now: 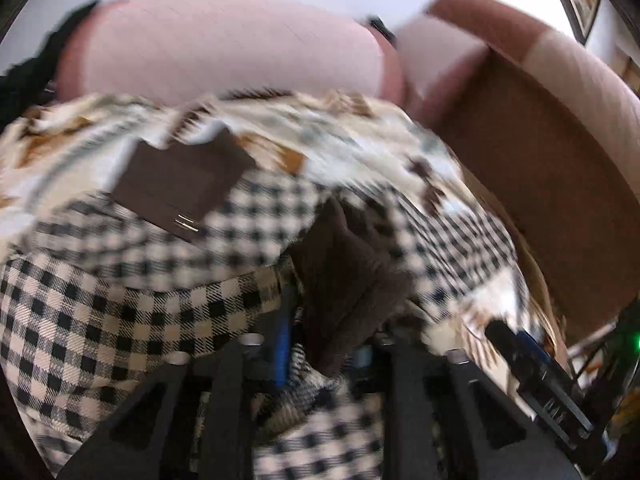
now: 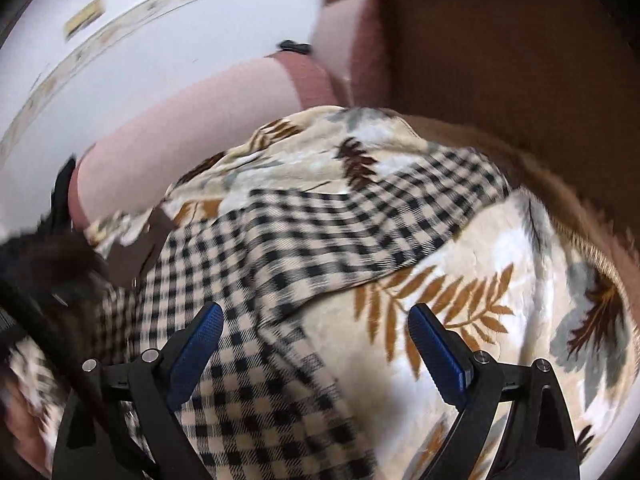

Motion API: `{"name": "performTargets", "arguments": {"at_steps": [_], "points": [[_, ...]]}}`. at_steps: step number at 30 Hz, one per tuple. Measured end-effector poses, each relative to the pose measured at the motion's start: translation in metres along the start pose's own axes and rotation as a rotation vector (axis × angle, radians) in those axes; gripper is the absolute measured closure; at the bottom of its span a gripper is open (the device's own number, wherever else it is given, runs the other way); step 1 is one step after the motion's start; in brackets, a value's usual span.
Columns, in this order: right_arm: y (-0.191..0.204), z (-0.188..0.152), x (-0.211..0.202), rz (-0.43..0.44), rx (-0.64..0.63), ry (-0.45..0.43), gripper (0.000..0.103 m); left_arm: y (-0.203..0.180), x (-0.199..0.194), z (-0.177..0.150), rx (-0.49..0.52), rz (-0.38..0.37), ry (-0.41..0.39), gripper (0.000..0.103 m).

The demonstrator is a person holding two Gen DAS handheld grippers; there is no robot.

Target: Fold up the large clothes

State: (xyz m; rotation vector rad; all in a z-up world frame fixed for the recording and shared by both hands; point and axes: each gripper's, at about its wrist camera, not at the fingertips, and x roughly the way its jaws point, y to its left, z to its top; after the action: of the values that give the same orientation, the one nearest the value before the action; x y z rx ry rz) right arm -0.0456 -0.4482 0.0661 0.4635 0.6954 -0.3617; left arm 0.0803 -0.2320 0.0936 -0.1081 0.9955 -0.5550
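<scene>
The checked garment [image 2: 320, 240], a black-and-cream coat or shirt with a dark brown pocket flap [image 1: 180, 184] and brown lining [image 1: 344, 280], lies spread and partly doubled over a leaf-print blanket [image 2: 500, 300] that covers a pink-brown sofa [image 1: 224, 48]. In the right wrist view 1 section of it runs diagonally toward the sofa corner, its edge lying over the blanket. The left gripper [image 1: 320, 356] sits right in the cloth: checked fabric and the brown lining bunch up between its 2 fingers, 1 blue pad [image 1: 283, 344] showing beside the fold. The jaws stand only slightly apart, and with the blur I cannot tell whether the pads press the cloth or merely flank it. The right gripper [image 2: 316, 344] is spread wide with nothing between its fingers, hovering just above the garment where the check meets the blanket. Both views are smeared, so fine edges are hard to read. The main risk, as I judge it, is that the left side's weak hold lets the bunched layer slip out, so the fold lands crooked or collapses into a lump. Another is pinching lining and outer cloth unevenly, dragging a twisted layer. The right gripper, closing where it hovers, could also catch the plush blanket along with the garment and pull both.
</scene>
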Motion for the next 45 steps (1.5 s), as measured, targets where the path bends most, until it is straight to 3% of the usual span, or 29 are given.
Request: {"name": "performTargets", "arguments": {"at_steps": [5,8,12,16,18,19,20,21,22,24,27,29,32,34,37,39,41,43,45], "points": [[-0.009,0.008,0.002,0.115,0.078,0.012,0.007,0.0,-0.024,-0.021,0.003,-0.071,-0.005,0.044],[0.009,0.006,0.002,0.198,0.046,0.026,0.007,0.019,-0.059,-0.027,0.013,-0.02,-0.066,0.035],[0.045,-0.007,0.009,0.277,-0.056,0.081,0.007,0.068,-0.103,-0.047,0.022,0.188,-0.156,0.032],[0.086,-0.03,0.043,0.179,-0.208,0.175,0.007,0.12,-0.12,-0.07,0.018,0.396,-0.186,0.032],[0.095,-0.04,0.061,0.116,-0.251,0.218,0.012,0.147,-0.125,-0.078,-0.015,0.464,-0.17,0.032],[0.101,-0.046,0.073,0.103,-0.266,0.262,0.016,0.161,-0.128,-0.082,-0.046,0.477,-0.165,0.032],[0.105,-0.049,0.078,0.114,-0.27,0.297,0.034,0.168,-0.13,-0.084,-0.063,0.478,-0.166,0.032],[0.109,-0.052,0.082,0.137,-0.27,0.334,0.073,0.174,-0.131,-0.086,-0.079,0.479,-0.167,0.032],[0.114,-0.054,0.084,0.177,-0.27,0.365,0.087,0.178,-0.131,-0.085,-0.087,0.482,-0.17,0.032],[0.122,-0.05,0.078,0.168,-0.306,0.333,0.093,0.181,-0.128,-0.082,-0.083,0.492,-0.173,0.032],[0.117,-0.037,0.074,0.114,-0.325,0.273,0.096,0.182,-0.106,-0.076,-0.091,0.519,-0.148,0.032],[0.106,-0.03,0.074,0.024,-0.32,0.24,0.097,0.181,-0.089,-0.075,-0.09,0.536,-0.119,0.032],[0.084,-0.026,0.08,-0.003,-0.29,0.257,0.096,0.183,-0.052,-0.078,-0.072,0.588,-0.04,0.032],[0.071,-0.021,0.078,0.034,-0.283,0.277,0.094,0.186,-0.032,-0.084,-0.065,0.613,0.012,0.032],[0.048,-0.006,0.056,0.163,-0.212,0.251,0.093,0.187,-0.032,-0.089,-0.063,0.619,-0.029,0.03],[0.023,0.008,0.037,0.201,-0.159,0.201,0.08,0.189,-0.033,-0.091,-0.066,0.597,-0.032,0.029],[-0.014,0.022,0.029,0.138,-0.095,0.145,0.061,0.194,-0.037,-0.091,-0.086,0.56,-0.029,0.03],[-0.062,0.036,0.043,0.032,0.019,0.15,0.058,0.197,-0.046,-0.093,-0.114,0.54,-0.026,0.03],[-0.106,0.042,0.059,-0.002,0.163,0.171,0.058,0.195,-0.059,-0.096,-0.158,0.5,-0.038,0.03]]}}
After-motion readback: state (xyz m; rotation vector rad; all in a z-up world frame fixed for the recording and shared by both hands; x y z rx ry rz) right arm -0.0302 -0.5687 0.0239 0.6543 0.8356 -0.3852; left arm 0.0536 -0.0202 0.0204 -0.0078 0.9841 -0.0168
